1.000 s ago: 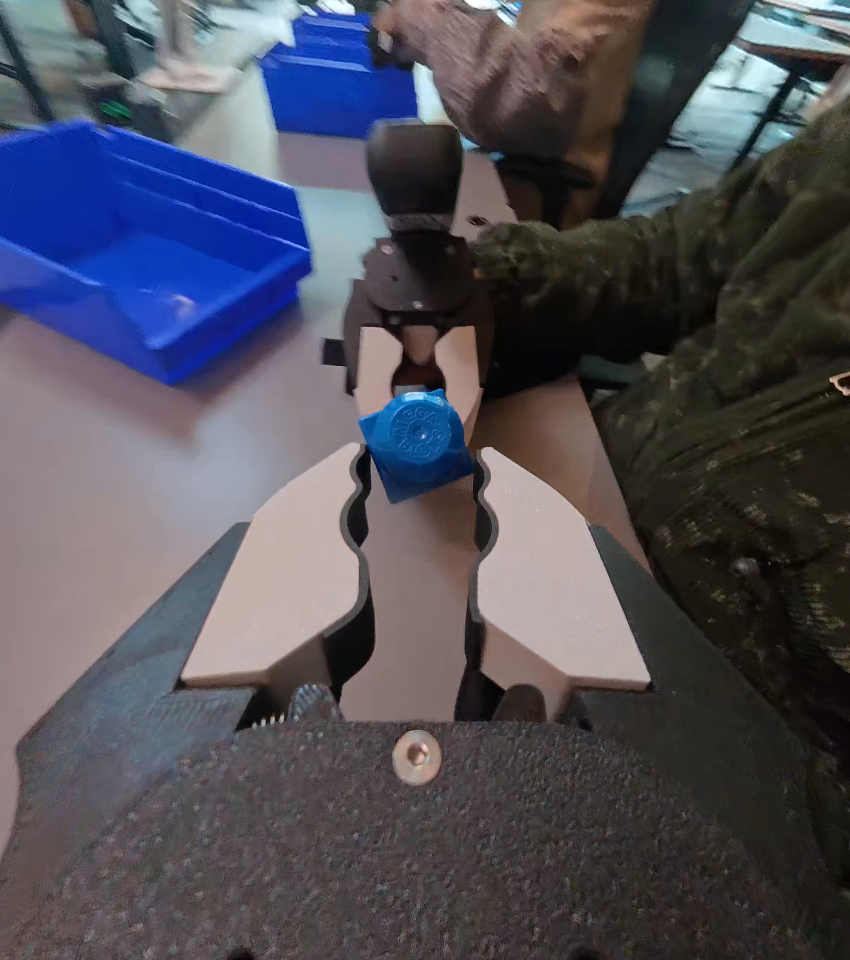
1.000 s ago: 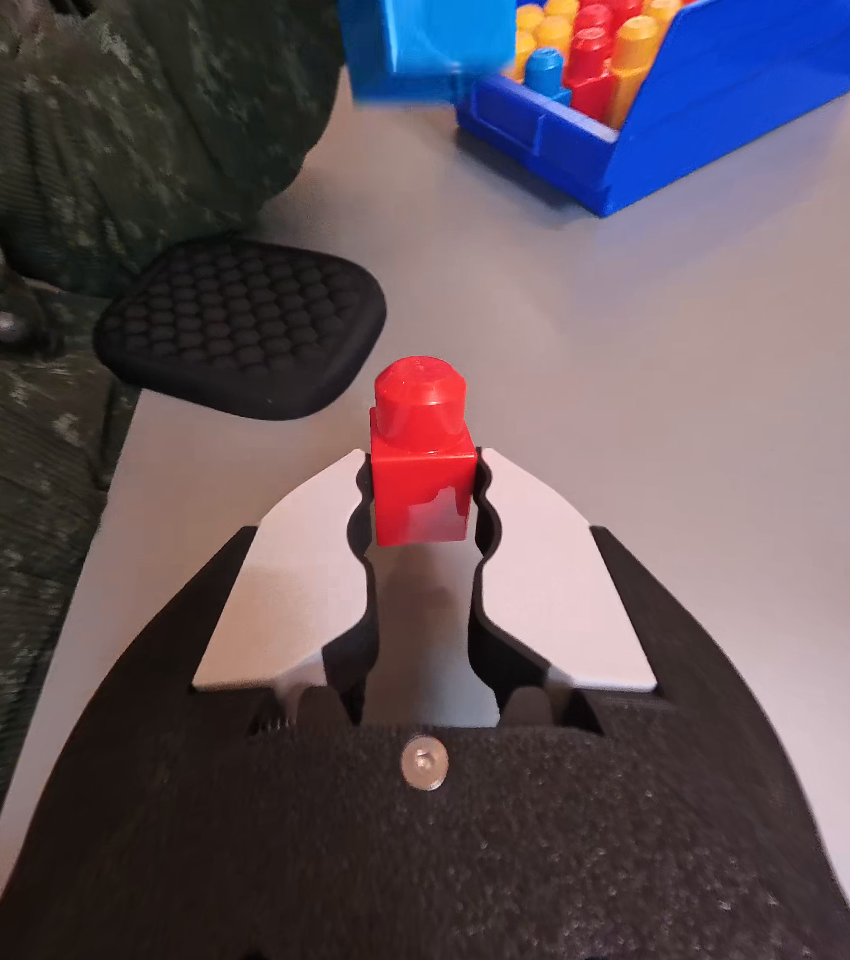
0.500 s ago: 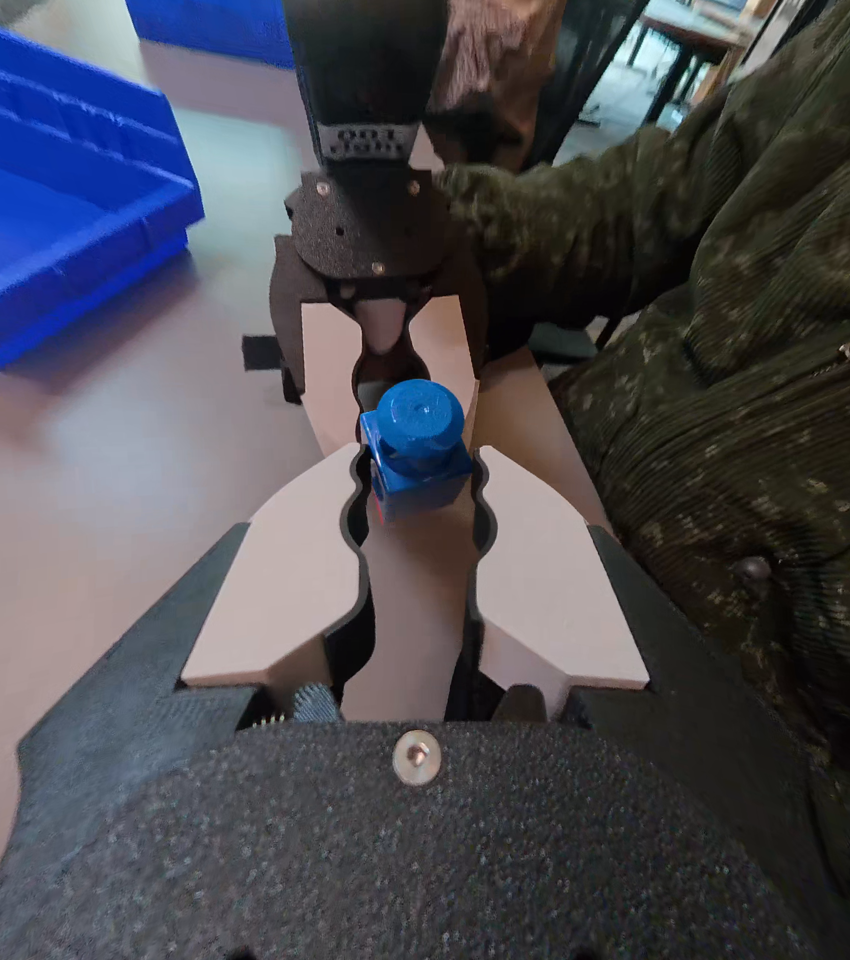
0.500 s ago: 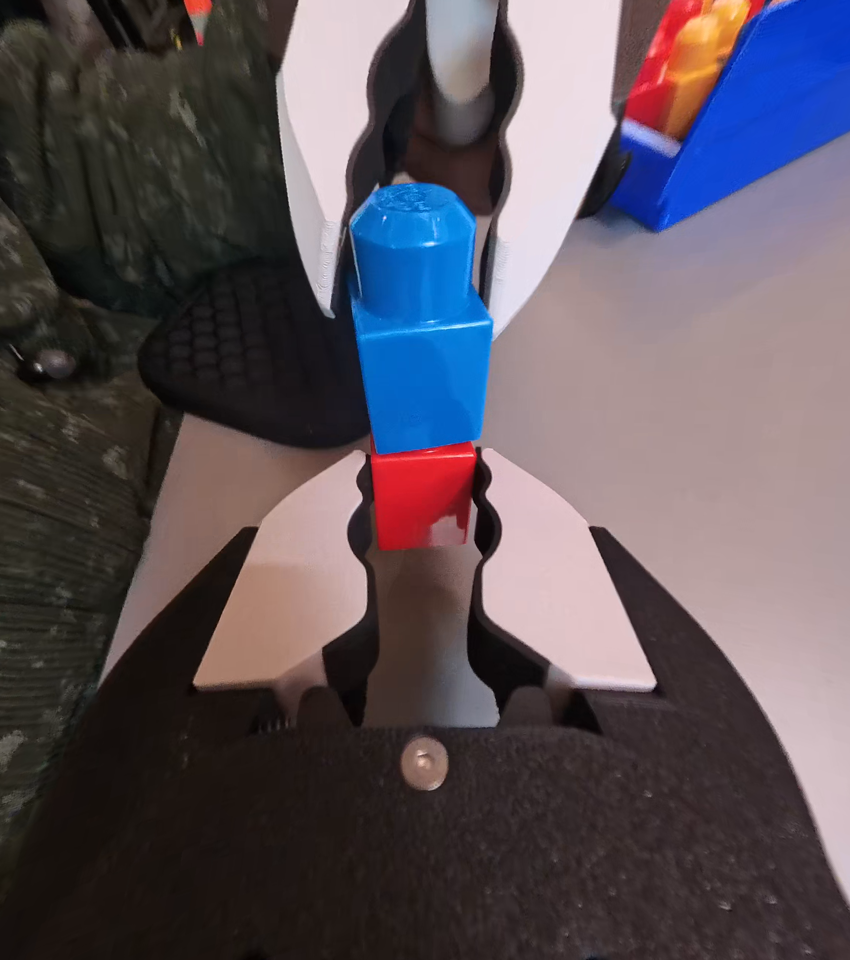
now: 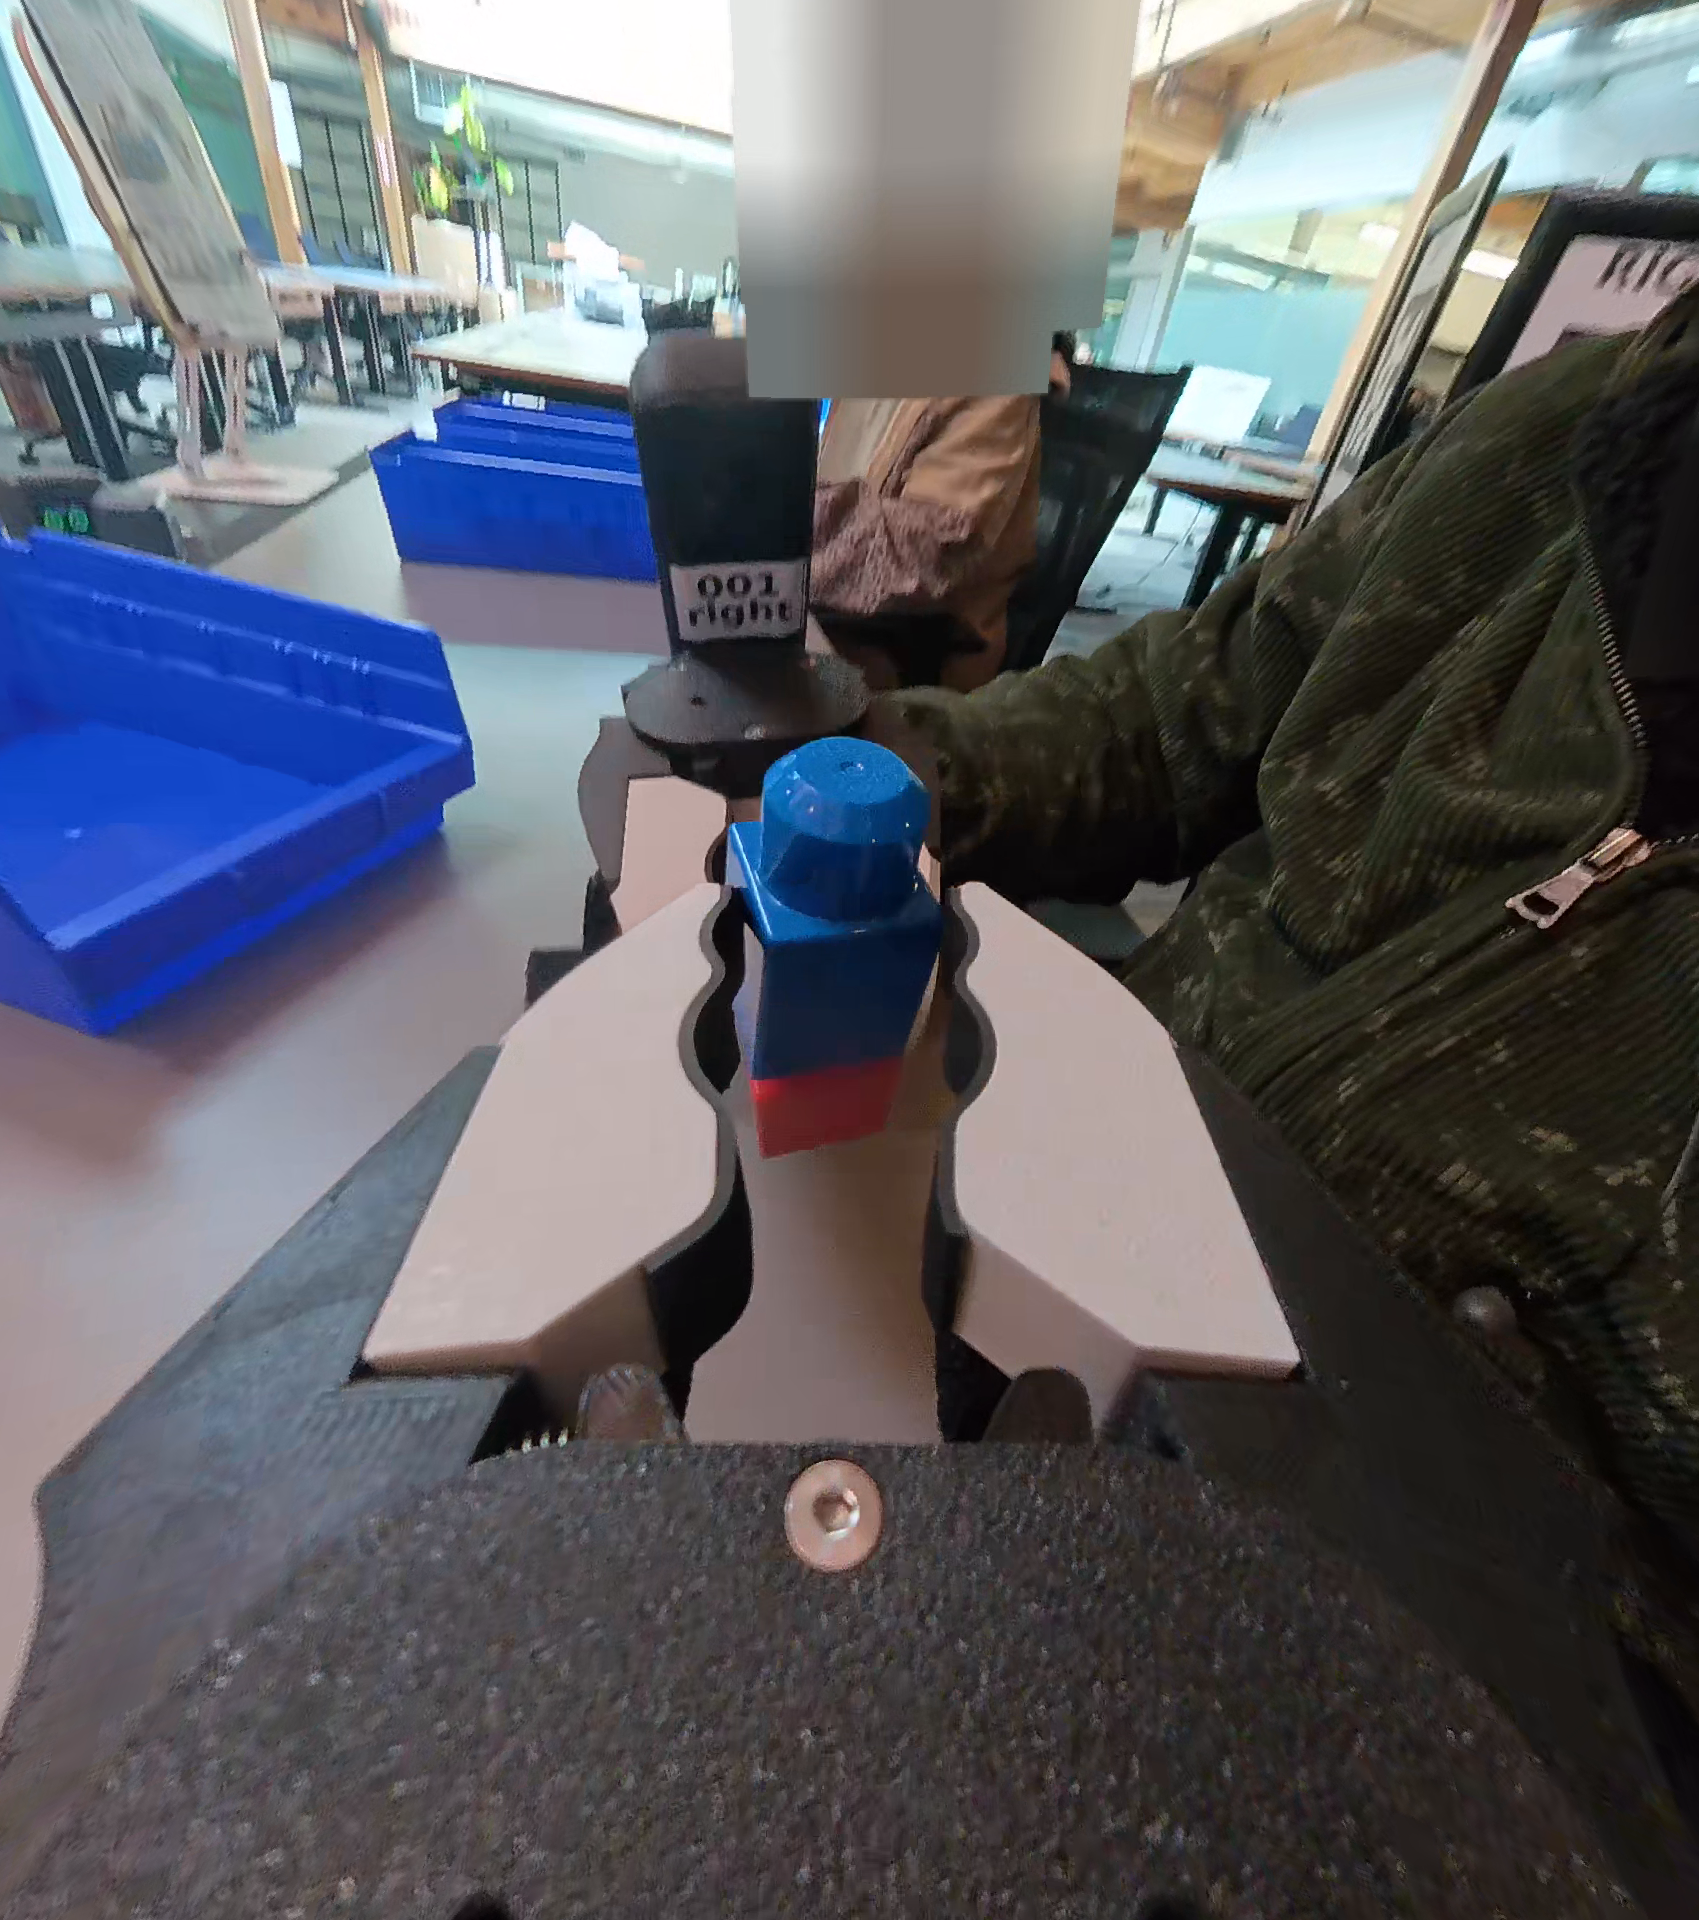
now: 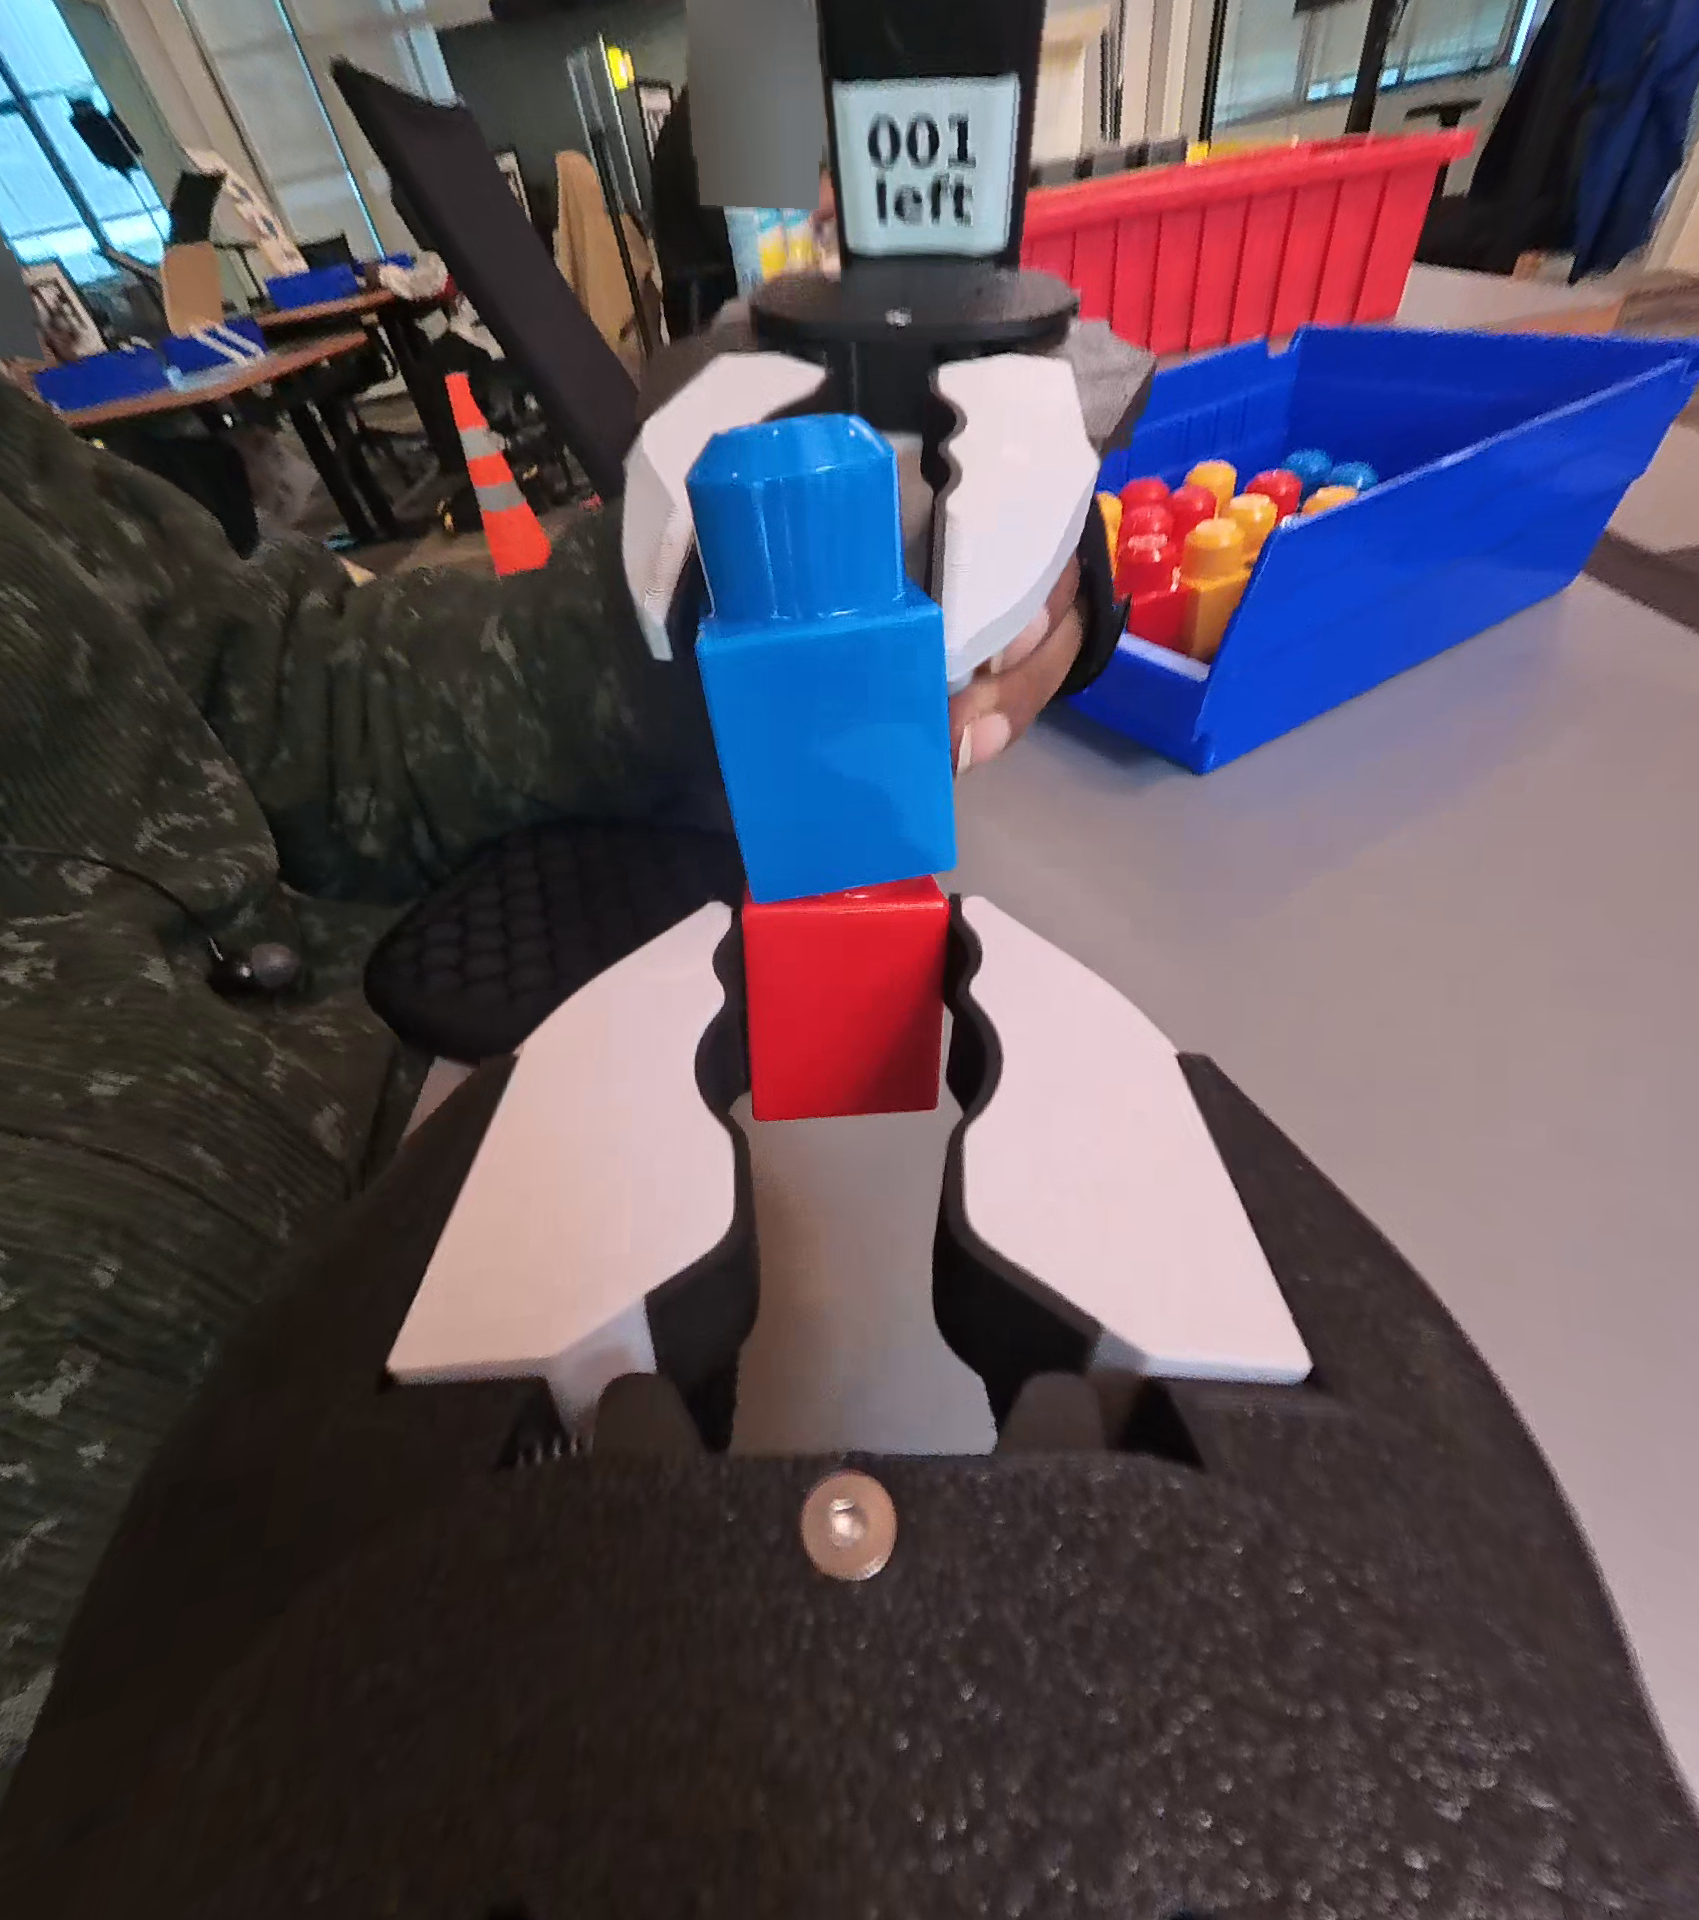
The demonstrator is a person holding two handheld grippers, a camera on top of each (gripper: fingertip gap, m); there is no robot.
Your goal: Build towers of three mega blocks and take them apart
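You had the blue block (image 6: 824, 717) sitting on top of the red block (image 6: 840, 997), a bit crooked, held up off the tabletop (image 6: 1396, 935). Your right tool (image 6: 840, 1013) was clamped tight on the red block. Your left tool (image 5: 840, 997) sat around the blue block, and I couldn't tell if it was gripping or had let go. Best move there, I'd say: squeeze the blue block straight down onto the red block till it seats, then grab a third from the bin (image 6: 1447, 582) beyond the blue block.
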